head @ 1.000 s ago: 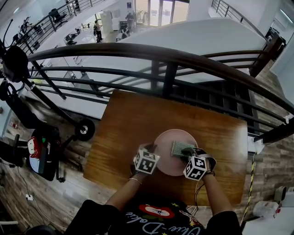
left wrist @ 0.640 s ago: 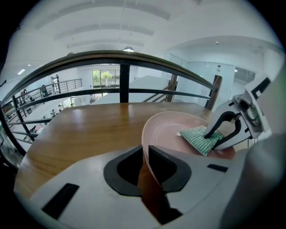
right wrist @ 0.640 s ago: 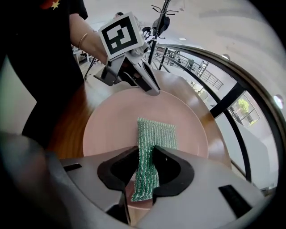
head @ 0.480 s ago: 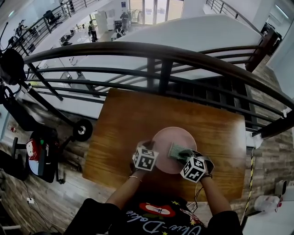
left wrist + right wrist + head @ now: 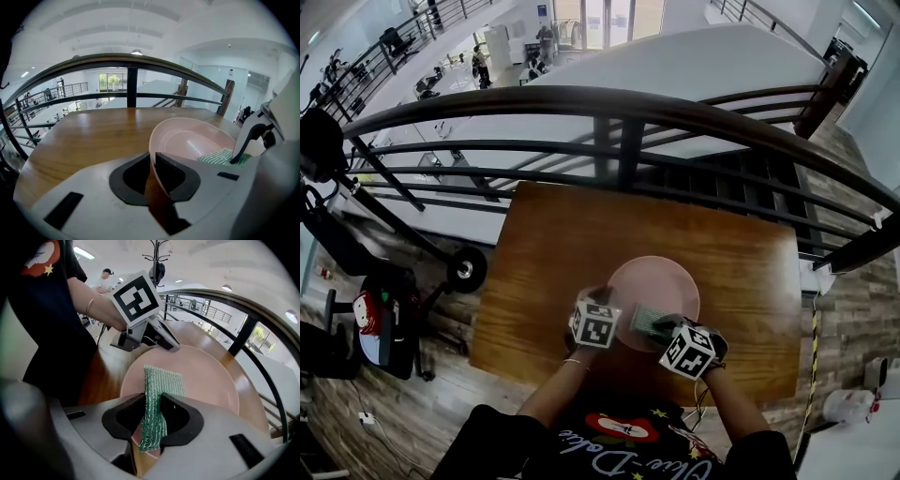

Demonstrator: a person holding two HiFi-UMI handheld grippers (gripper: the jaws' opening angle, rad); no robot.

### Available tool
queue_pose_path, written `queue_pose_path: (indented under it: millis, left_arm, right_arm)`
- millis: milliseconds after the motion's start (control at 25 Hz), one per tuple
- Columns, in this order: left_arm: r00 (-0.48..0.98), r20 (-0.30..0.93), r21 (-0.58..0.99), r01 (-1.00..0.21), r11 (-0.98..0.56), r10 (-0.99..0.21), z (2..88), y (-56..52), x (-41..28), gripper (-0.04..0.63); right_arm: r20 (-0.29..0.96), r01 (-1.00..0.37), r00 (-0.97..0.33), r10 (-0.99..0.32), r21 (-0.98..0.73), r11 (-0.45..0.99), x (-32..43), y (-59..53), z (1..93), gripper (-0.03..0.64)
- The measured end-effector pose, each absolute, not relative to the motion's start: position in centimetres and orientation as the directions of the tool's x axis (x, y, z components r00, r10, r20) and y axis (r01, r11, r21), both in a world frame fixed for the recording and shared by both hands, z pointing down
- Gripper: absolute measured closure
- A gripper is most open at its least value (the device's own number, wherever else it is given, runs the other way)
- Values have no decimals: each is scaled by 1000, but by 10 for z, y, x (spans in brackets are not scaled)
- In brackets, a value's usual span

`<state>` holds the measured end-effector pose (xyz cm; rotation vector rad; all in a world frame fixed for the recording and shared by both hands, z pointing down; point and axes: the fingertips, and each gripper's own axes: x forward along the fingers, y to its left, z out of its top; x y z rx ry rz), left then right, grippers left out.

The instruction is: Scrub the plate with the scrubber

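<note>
A pink plate [image 5: 664, 279] rests on the wooden table [image 5: 562, 244], its near-left rim tipped up. My left gripper [image 5: 605, 300] is shut on that rim [image 5: 151, 154]; its jaws have just been closing with the rim between them. My right gripper [image 5: 664, 328] is shut on a green mesh scrubber [image 5: 645, 321]. In the right gripper view the scrubber [image 5: 161, 380] hangs from the jaws onto the plate [image 5: 206, 376], just in front of the left gripper [image 5: 166, 341]. The left gripper view shows the scrubber [image 5: 220, 156] lying in the plate's near side.
A dark curved railing [image 5: 619, 108] runs right behind the table's far edge, with a lower floor beyond it. A wheeled stand [image 5: 464, 270] is off the table's left side. The plate sits close to the table's near edge.
My right gripper has carried the scrubber from the plate's middle right toward its near left, closer to the left gripper, and has rolled. The left gripper has stayed on the rim.
</note>
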<state>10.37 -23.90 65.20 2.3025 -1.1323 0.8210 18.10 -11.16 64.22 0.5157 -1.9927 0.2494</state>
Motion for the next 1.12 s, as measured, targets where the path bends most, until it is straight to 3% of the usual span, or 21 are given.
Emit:
queue_pose_path:
  millis: [600, 760, 1120]
  left_arm:
    - [510, 675, 144, -800, -583, -533, 654, -237, 99, 563]
    - [540, 667, 193, -790, -581, -513, 654, -236, 100, 563]
    - [549, 658, 95, -739, -667, -516, 650, -228, 94, 528]
  right_arm:
    - [785, -493, -602, -149, -218, 842, 123, -95, 619, 518]
    - [789, -530, -573, -221, -151, 835, 141, -107, 610, 523]
    - [646, -720, -584, -491, -135, 680, 166, -147, 580, 528]
